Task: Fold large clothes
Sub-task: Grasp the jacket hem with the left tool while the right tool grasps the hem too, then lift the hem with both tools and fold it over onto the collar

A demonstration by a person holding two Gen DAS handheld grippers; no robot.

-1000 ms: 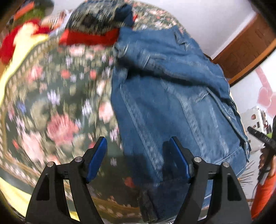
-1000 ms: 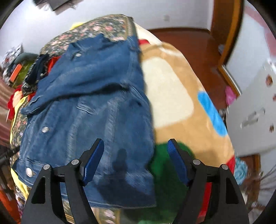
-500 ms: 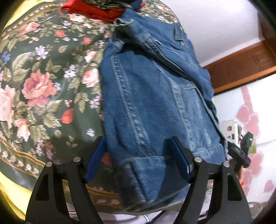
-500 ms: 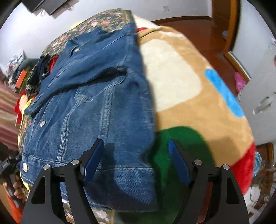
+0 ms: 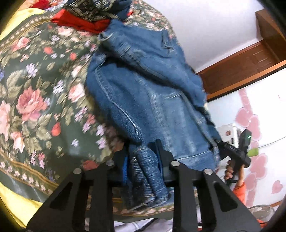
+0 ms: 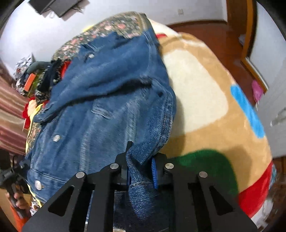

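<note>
A blue denim jacket (image 5: pixel 143 92) lies on the bed, sleeves folded across its upper part. My left gripper (image 5: pixel 143 160) is shut on the jacket's near left hem corner, with bunched denim between its blue pads. In the right wrist view the jacket (image 6: pixel 107 100) shows its metal buttons. My right gripper (image 6: pixel 141 166) is shut on the near right hem corner. The right gripper also shows at the right of the left wrist view (image 5: pixel 237 151), and the left gripper at the left edge of the right wrist view (image 6: pixel 10 178).
A green floral bedspread (image 5: pixel 35 100) covers the bed's left side. A tan blanket (image 6: pixel 205 107) with white, blue, green and red patches covers the right side. A pile of red and patterned clothes (image 5: pixel 85 16) lies at the bed's far end. The wooden floor (image 6: pixel 214 37) lies beyond.
Both grippers moved down to the jacket's near hem and closed on its two corners. They were open a second ago.
</note>
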